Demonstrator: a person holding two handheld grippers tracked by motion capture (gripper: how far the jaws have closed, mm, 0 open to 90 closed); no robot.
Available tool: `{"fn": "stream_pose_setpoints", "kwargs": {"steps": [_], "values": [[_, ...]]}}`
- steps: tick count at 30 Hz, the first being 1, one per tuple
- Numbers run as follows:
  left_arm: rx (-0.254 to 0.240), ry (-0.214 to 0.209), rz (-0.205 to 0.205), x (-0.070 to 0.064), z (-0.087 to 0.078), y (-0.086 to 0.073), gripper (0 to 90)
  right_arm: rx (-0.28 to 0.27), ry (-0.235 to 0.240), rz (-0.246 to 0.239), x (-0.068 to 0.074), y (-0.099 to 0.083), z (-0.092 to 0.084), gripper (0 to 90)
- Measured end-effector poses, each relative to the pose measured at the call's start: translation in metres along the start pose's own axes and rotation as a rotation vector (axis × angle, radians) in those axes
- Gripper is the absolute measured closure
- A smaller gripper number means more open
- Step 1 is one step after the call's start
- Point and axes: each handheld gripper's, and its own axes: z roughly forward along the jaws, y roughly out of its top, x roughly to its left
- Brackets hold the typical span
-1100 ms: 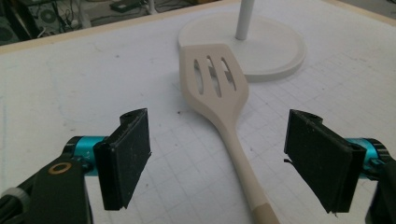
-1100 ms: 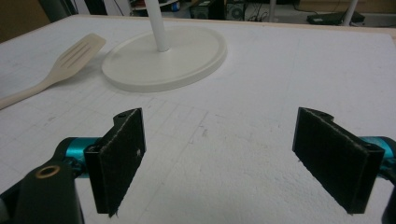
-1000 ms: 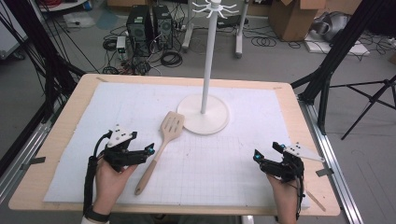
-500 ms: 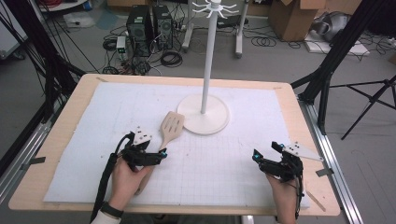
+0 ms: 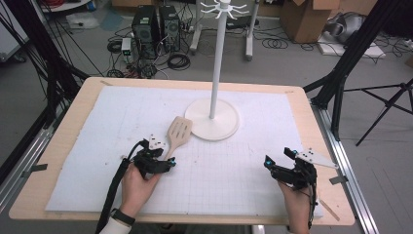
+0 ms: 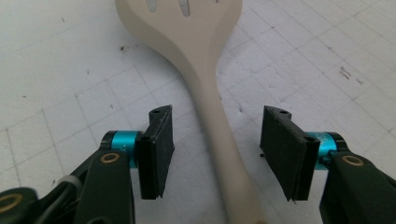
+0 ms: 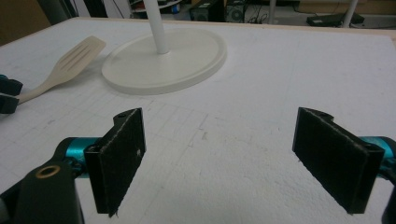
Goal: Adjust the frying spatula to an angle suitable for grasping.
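L gripper (image 5: 168, 165) over spatula (image 5: 176, 135) handle; R gripper (image 5: 269, 162) apart

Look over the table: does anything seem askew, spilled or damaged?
Nothing stands out. The slotted spatula lies flat and whole on the white mat, its handle between the left gripper's closing pads, untouched. The hook stand is upright; only faint specks mark the mat.

The spatula (image 6: 205, 79), running up the middle of the left gripper view, is looking like pale, smooth, matt wood. The mat (image 5: 272, 146) under it is showing as white, rough and grainy, like foam, with a faint printed grid. Around it, the table (image 5: 73, 117) edge is showing light, bare wood. The stand (image 5: 213, 118) at upper centre is looking like smooth white plastic or painted metal. The left gripper (image 6: 215, 149) is showing matt black rubbery pads (image 6: 159, 149) and glossy turquoise metal collars.
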Motion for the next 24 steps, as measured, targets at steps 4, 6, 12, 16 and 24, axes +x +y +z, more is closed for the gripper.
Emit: {"fn": "stream_pose_setpoints", "kwargs": {"steps": [4,6,12,16,24], "values": [[-0.004,0.006,0.005,-0.0015,-0.0004,0.0,55.3,-0.002,-0.001,-0.005,0.0,0.0,0.0005,15.8],[-0.008,0.003,0.009,-0.0027,-0.0005,-0.0002,60.7,0.0,-0.001,-0.002,0.0004,0.0,0.0007,15.8],[-0.005,-0.022,-0.008,0.0005,-0.0022,-0.0009,73.0,-0.004,0.002,-0.002,0.0007,0.0002,0.0004,15.8],[-0.002,-0.023,-0.008,0.0012,-0.0022,-0.0008,73.3,-0.007,0.002,0.002,0.0006,0.0006,-0.0005,15.8],[-0.017,-0.017,-0.002,0.0002,-0.0021,-0.0028,73.5,-0.01,0.008,0.001,0.0017,0.0013,-0.0009,15.8]]}}
